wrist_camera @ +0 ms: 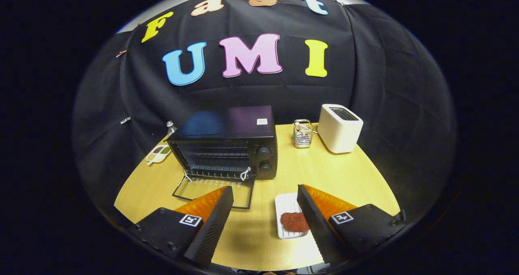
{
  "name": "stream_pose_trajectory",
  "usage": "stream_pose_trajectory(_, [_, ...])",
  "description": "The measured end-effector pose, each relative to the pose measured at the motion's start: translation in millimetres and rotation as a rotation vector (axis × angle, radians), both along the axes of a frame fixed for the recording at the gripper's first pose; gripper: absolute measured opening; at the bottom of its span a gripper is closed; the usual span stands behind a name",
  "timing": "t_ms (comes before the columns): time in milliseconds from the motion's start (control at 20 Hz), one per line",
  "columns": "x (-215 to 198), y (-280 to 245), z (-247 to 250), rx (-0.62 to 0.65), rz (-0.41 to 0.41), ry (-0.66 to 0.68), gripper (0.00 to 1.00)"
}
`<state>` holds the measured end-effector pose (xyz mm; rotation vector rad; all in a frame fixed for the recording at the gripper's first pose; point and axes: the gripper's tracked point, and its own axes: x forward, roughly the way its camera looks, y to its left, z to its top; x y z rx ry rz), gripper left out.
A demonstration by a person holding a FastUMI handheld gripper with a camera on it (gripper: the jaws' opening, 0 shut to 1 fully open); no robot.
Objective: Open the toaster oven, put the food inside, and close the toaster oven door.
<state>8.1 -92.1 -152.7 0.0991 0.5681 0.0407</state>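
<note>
A black toaster oven (227,143) stands on the yellow table (324,173) beyond my fingers, its glass door (215,192) folded down flat onto the table so the wire rack inside shows. A reddish-brown round patty (294,222) lies on a small white ribbed tray (286,206) just in front of the oven's knob side, tucked against the inner face of my right finger (314,222). My gripper (265,192) is open, hovering above the table with nothing between its fingers. The left finger (213,226) overlaps the near edge of the lowered door.
A white pop-up toaster (339,128) stands at the back right. A small wire basket (303,133) sits between it and the oven. To the oven's left lie a small white dish with compartments (158,153) and a little bottle (170,125).
</note>
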Motion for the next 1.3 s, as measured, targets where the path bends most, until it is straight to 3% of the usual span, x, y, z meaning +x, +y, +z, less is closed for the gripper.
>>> stream_pose_trajectory(550, [-5.6, -89.4, -96.8, 0.140, 0.110, 0.281, 0.99])
stream_pose_trajectory(850, [-11.2, -99.5, -142.8, 0.263, 0.160, 0.436, 0.98])
stream_pose_trajectory(1050, [-15.4, -95.4, -157.3, 0.393, 0.137, 0.524, 0.94])
stream_pose_trajectory(1100, [-15.7, -94.8, -160.5, 0.426, 0.122, 0.545, 0.79])
stream_pose_trajectory(1150, [-17.9, -94.0, -162.5, 0.454, 0.112, 0.568, 0.75])
stream_pose_trajectory(1300, [-17.3, -94.6, -163.9, 0.520, 0.093, 0.591, 0.36])
